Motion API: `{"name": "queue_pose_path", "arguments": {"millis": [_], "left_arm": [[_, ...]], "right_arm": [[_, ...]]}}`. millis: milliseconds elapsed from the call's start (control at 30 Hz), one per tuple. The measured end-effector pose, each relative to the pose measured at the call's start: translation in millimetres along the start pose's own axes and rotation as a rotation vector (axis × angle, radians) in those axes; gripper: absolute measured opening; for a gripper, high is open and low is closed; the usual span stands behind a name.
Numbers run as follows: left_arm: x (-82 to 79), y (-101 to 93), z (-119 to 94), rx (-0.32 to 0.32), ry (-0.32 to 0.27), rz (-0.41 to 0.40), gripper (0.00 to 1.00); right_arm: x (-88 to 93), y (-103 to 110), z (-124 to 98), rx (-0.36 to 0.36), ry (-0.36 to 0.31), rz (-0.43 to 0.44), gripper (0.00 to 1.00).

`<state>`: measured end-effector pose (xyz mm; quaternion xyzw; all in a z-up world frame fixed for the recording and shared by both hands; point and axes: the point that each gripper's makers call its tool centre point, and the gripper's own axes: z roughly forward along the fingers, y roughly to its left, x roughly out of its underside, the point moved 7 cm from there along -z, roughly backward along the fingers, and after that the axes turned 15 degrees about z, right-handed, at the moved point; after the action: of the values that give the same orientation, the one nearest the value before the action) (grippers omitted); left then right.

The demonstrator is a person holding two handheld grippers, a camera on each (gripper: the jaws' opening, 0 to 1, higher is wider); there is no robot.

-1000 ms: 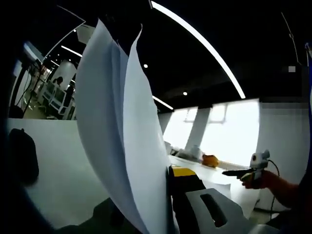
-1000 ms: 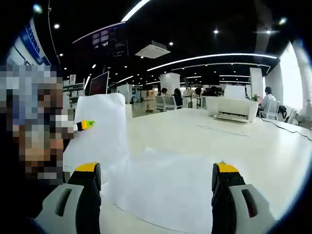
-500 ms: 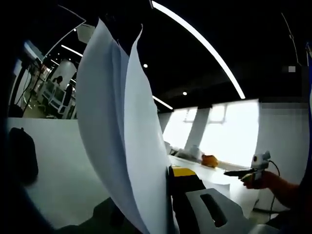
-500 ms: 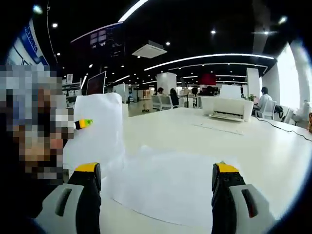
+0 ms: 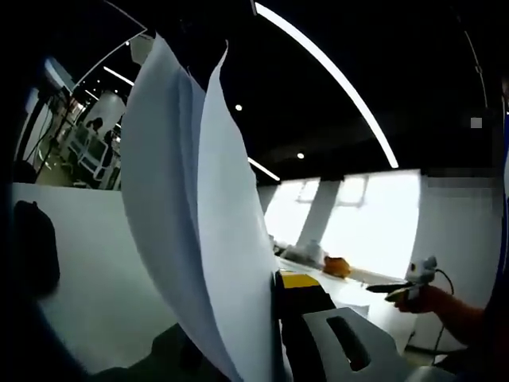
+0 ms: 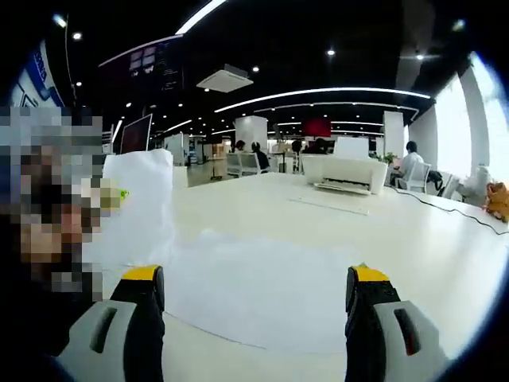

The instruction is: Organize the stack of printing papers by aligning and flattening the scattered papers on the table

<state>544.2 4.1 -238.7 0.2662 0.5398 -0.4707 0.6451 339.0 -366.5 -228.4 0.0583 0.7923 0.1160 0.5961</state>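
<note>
A sheaf of papers is held upright by the left gripper, pinched near its lower edge; only one yellow-tipped jaw is seen, pressed against the sheets on their right side, the other being hidden behind them. The sheets fan apart toward the top, so they are not yet squared. In the right gripper view the same sheaf is seen standing to the left of the right gripper, whose jaws are spread wide with nothing between them. Just ahead of those open jaws, a loose sheet lies flat on the white table. Well beyond it a printer sits at the far side of the table (it takes no part in the task).

The step in hand is judged to be gathering: part of the stack is already lifted, one sheet is left lying. Next, the right gripper would need to be lowered to the near edge of the flat sheet so that it can be joined to the sheaf, after which the edges could be tapped level on the table.
</note>
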Motion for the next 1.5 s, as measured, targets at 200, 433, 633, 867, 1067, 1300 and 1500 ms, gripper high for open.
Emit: {"name": "queue_pose_path", "arguments": {"millis": [200,433,633,867,1067,1300,1500], "left_arm": [[-0.1,-0.6,0,-0.002,-0.002,0.002,0.08],[1.0,-1.3,0,-0.005,0.009,0.007,0.08],[1.2,-0.4,0,-0.01,0.012,0.004,0.08],[0.6,1.4,0,-0.012,0.009,0.005,0.08],[0.3,1.3,0,-0.008,0.011,0.014,0.08],[-0.5,2.7,0,-0.008,0.005,0.008,0.08],[-1.0,2.9,0,-0.01,0.002,0.008,0.08]], "right_arm": [[7.1,0,-4,0.023,0.008,-0.007,0.9],[23.6,-12,-1,0.085,0.043,-0.011,0.9],[31.4,-30,3,0.142,0.044,0.047,0.9],[36.6,-51,4,0.278,0.046,0.102,0.9],[37.9,-60,4,0.309,0.032,0.122,0.9],[39.4,-66,-1,0.365,0.037,0.117,0.9],[43.5,-68,1,0.375,0.062,0.114,0.9]]}}
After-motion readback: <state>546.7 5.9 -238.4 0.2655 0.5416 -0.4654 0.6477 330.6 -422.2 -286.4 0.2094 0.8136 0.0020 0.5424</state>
